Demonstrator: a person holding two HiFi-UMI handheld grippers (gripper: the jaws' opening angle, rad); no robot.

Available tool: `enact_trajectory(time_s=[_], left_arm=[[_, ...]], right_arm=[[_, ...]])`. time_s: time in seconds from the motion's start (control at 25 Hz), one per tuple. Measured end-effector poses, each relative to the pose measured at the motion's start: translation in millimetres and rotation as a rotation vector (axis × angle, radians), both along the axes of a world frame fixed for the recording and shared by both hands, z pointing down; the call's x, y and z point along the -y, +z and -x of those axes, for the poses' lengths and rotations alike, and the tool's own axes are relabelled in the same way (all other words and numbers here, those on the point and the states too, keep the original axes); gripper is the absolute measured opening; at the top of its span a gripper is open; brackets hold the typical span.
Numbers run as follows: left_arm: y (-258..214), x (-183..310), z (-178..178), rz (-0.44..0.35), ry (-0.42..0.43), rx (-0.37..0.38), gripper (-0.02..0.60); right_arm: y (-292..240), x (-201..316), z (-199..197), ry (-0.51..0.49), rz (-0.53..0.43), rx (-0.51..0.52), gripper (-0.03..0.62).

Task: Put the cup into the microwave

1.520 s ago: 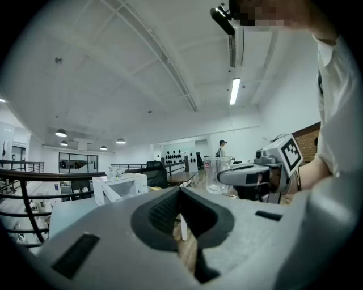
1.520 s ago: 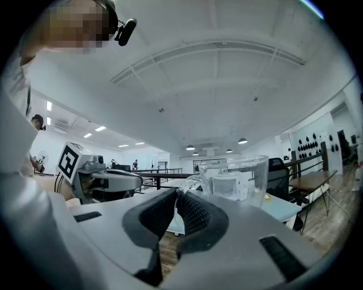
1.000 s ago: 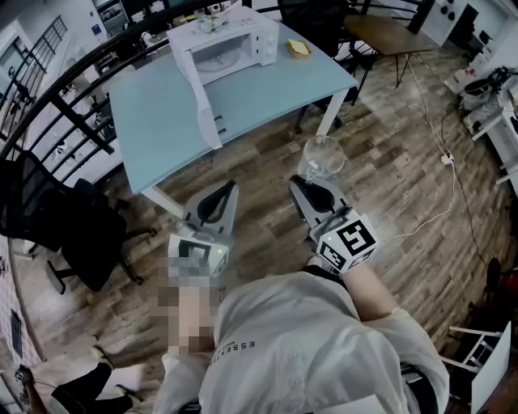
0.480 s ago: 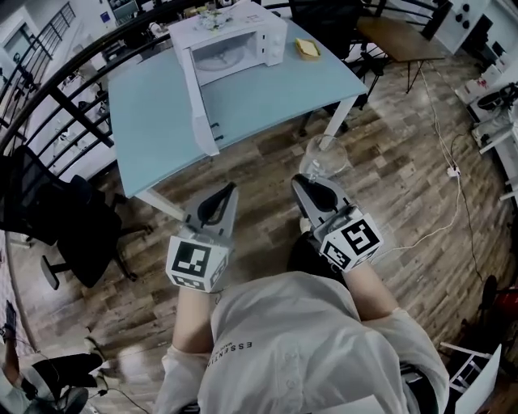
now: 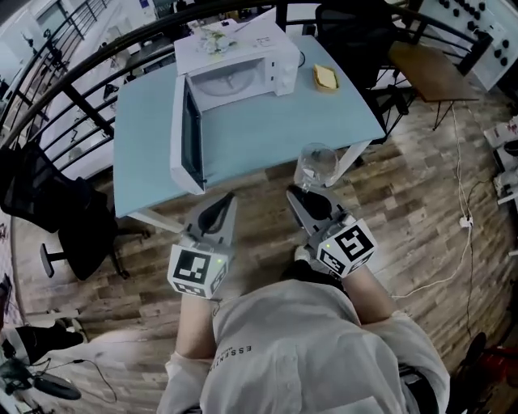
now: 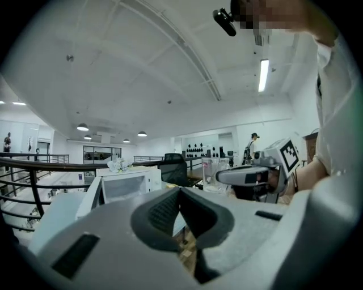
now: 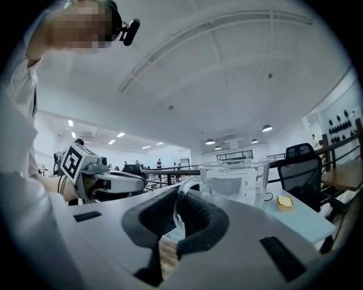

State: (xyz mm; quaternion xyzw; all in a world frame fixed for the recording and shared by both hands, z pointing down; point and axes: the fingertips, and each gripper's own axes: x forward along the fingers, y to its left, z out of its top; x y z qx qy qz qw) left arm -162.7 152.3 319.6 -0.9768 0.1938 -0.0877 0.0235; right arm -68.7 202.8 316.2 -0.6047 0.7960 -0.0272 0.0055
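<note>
A clear glass cup (image 5: 318, 164) hangs by its handle in my right gripper (image 5: 293, 194), over the near edge of the light blue table (image 5: 146, 121). In the right gripper view the jaws pinch the handle (image 7: 180, 210) and the cup's body (image 7: 235, 180) stands upright just beyond them. The white microwave (image 5: 235, 61) sits at the table's far side, its door (image 5: 184, 133) swung wide open toward me and its cavity showing a turntable. My left gripper (image 5: 231, 198) is shut and empty, level beside the right one, just short of the table. In the left gripper view the microwave (image 6: 122, 184) lies ahead.
A small yellow item (image 5: 326, 77) lies on the table right of the microwave. Black office chairs (image 5: 48, 202) stand left of the table and another (image 5: 348, 24) behind it. A dark railing (image 5: 81, 97) curves along the back. A cable (image 5: 465, 218) runs over the wood floor at the right.
Both grippers and the cup have moved forward toward the table. The cup was over the floor; now it is at the table's near edge. The grip on the handle is unchanged.
</note>
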Motion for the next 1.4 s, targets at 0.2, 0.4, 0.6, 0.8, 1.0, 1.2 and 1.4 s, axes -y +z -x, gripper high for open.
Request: enact_trajectory(time_s=[0.2, 0.4, 0.6, 0.8, 1.0, 1.2, 1.4], left_arm=[[3.0, 24.8, -72.1, 0.017, -0.076, 0.004, 0.002], [2.8, 44.7, -123.4, 0.033, -0.151, -0.008, 0.002], [13.5, 66.5, -142.7, 0.056, -0.206, 0.018, 0.002], [22.0, 94.6, -149.8, 0.052, -0.233, 0.036, 0.002], [32.3, 144.1, -154.4, 0.038, -0.267, 0.04, 0.002], [43.7, 203.5, -158.0, 0.03, -0.268, 0.031, 0.002], [57.4, 257.7, -155.7, 0.039, -0.284, 0.047, 0.002]], right_arm=[[-1.6, 27.2, -69.9, -0.108, 0.009, -0.019, 0.031], [3.2, 53.0, -125.0, -0.176, 0.022, -0.034, 0.031], [13.1, 82.7, -149.4, -0.236, 0.037, -0.019, 0.03], [23.3, 120.6, -152.7, -0.301, 0.062, -0.003, 0.029], [30.9, 170.5, -149.8, -0.374, 0.074, -0.016, 0.031], [41.7, 233.9, -142.6, -0.448, 0.083, -0.041, 0.031], [60.7, 292.1, -135.0, -0.498, 0.105, -0.059, 0.031]])
